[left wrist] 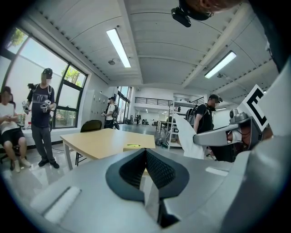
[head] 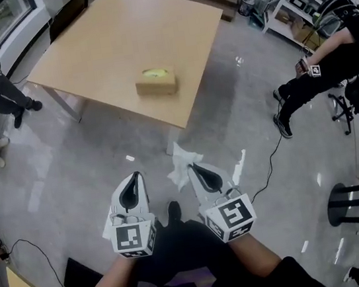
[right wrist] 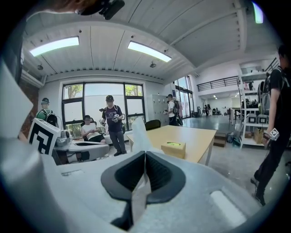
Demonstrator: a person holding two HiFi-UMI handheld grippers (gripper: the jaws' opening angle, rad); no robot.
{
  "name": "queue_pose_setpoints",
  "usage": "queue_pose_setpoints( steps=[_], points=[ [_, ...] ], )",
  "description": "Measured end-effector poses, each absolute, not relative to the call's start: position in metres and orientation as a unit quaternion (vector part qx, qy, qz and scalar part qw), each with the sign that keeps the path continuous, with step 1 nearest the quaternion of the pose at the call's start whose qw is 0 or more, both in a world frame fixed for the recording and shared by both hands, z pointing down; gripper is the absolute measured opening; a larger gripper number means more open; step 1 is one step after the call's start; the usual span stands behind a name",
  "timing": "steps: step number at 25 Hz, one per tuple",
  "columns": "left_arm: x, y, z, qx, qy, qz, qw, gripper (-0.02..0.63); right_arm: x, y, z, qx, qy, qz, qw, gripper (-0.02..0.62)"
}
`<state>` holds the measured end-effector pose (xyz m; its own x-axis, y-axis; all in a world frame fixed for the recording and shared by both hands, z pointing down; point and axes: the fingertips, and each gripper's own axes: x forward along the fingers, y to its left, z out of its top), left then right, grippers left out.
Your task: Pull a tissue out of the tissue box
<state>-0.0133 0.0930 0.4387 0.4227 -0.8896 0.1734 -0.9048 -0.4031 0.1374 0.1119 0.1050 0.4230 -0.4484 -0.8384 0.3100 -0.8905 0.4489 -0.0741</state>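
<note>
R fingers [right wrist: 161, 174] pinched on tissue [head: 181, 164]; L fingers [left wrist: 161, 173] closed, empty (box [head: 156, 83] on table [head: 104, 44]).

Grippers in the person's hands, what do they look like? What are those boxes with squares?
Both the left gripper and the right gripper are light grey shells that taper to a point, with black ridged pads inside. Each carries a white cube printed with black square markers.

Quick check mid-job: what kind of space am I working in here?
Most likely an open lab or workshop hall: a polished grey floor, metal shelving racks at the far side, and a wooden table bearing only the tissue box. Other people nearby hold marker-tagged devices.
</note>
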Motion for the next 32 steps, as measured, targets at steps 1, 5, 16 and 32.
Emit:
queue_pose_setpoints(
  steps=[1, 5, 16, 32],
  points=[
    [-0.013, 0.095, 0.437, 0.836, -0.538, 0.035, 0.103, 0.018, 0.113, 0.108, 0.423, 0.513, -0.843, 0.114, 0.113, -0.002],
    [-0.014, 0.099, 0.433, 0.832, -0.544, 0.036, 0.102, 0.018, 0.113, 0.113, 0.421, 0.510, -0.845, 0.112, 0.112, -0.003],
    [-0.004, 0.095, 0.430, 0.836, -0.540, 0.040, 0.094, 0.018, 0.121, 0.113, 0.416, 0.508, -0.848, 0.101, 0.111, -0.003],
    [0.008, 0.094, 0.431, 0.837, -0.537, 0.043, 0.090, 0.018, 0.135, 0.112, 0.421, 0.510, -0.847, 0.107, 0.102, -0.003]
  ],
)
